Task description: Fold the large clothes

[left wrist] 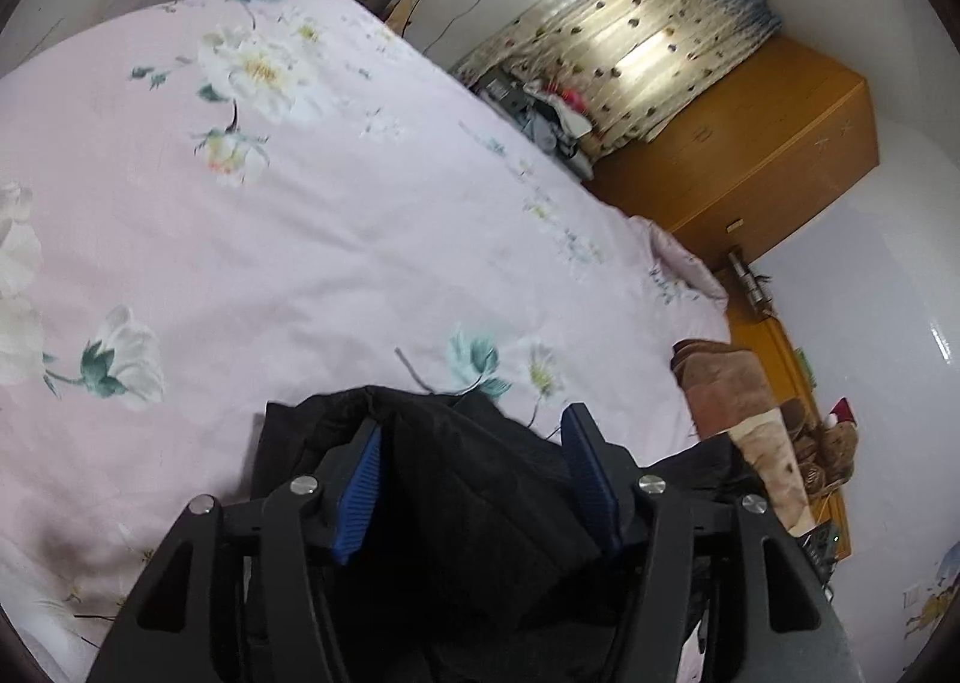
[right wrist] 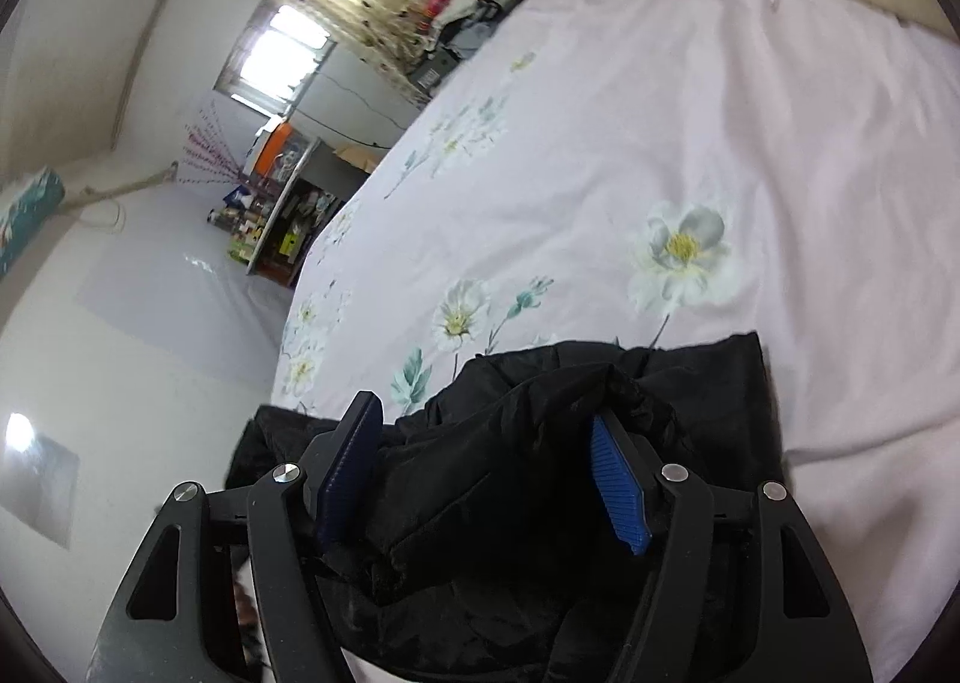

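Black padded fabric of a large garment [left wrist: 480, 479] fills the near edge of the left wrist view, bunched between the spread blue pads [left wrist: 360, 494] of the left gripper [left wrist: 474, 431], whose jaws stand released around it, with the pink floral bedsheet [left wrist: 336, 215] stretching far behind and a brown blanket [left wrist: 729, 383] at its right edge. From the right wrist view, the same black garment [right wrist: 516, 443] lies heaped on the sheet [right wrist: 690, 131] near the bed's left edge, and the right gripper [right wrist: 486, 413] is likewise released, its blue pads [right wrist: 618, 494] wide apart with a raised fold of cloth between them.

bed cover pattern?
Pale pink bed cover with white flowers and teal-green leaves; clearest in the left wrist view.
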Motion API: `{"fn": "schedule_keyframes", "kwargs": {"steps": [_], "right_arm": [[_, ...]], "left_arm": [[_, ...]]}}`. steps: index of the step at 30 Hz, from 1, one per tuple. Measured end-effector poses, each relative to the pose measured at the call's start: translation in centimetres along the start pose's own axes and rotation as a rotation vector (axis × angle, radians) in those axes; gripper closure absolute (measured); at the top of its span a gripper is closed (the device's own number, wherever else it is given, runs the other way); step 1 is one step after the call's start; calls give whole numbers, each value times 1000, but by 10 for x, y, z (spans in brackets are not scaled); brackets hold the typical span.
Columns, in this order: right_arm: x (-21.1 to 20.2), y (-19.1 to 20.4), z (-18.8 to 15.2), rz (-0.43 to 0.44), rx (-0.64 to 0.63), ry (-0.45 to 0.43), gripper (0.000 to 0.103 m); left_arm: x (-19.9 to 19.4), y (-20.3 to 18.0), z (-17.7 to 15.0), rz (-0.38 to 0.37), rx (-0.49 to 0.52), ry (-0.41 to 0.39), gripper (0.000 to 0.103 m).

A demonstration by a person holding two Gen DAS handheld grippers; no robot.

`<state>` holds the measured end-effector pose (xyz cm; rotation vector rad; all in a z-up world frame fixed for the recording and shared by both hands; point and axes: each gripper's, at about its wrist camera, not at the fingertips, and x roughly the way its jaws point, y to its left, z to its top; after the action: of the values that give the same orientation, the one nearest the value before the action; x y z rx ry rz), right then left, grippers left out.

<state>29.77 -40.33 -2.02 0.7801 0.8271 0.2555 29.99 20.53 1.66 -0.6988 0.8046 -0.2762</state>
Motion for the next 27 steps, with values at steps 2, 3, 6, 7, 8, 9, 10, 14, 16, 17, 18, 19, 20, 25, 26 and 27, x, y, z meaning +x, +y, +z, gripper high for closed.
{"fn": "schedule_keyframes", "kwargs": {"steps": [2,3,6,7,8,9,10,14,16,17,18,19,20,25,26,27], "right_arm": [[-7,7,-3,17,-27,-47,35],[-11,7,-4,33,-25,-71,35],[-16,-1,-5,62,11,-112,35],[-14,-5,-5,74,32,-114,35],[-13,-14,-5,109,83,-109,34],[-8,-19,-4,129,126,-110,32],[-6,-27,-3,148,184,-115,32],[-19,-25,0,85,128,-180,32],[-17,-13,0,22,25,-169,32],[-12,-7,-1,-25,-38,-147,32],[-8,-5,-3,-57,-78,-131,32],[0,-4,-4,-90,-116,-110,32],[11,-3,-5,-121,-154,-79,32],[57,-23,-5,-171,-189,64,32],[64,-25,-2,-146,-191,76,32],[69,-28,1,-128,-193,88,32]], "left_arm": [[-9,-4,4,-9,12,-13,42],[-13,-5,5,-10,19,-19,42],[-26,-1,8,3,21,-92,27],[-30,4,10,-2,2,-117,22],[-32,11,13,-7,-31,-132,22],[-33,14,15,3,-49,-133,22],[-32,16,16,19,-51,-131,22],[-25,8,7,66,64,-102,22],[-9,7,-1,104,121,-48,22],[1,10,-4,115,131,-19,22],[11,13,-6,127,135,9,22],[25,18,-8,149,136,45,22],[37,23,-9,168,139,74,22],[85,36,-7,204,169,174,22],[89,35,-7,194,172,179,22],[92,34,-6,193,175,179,22]]}}
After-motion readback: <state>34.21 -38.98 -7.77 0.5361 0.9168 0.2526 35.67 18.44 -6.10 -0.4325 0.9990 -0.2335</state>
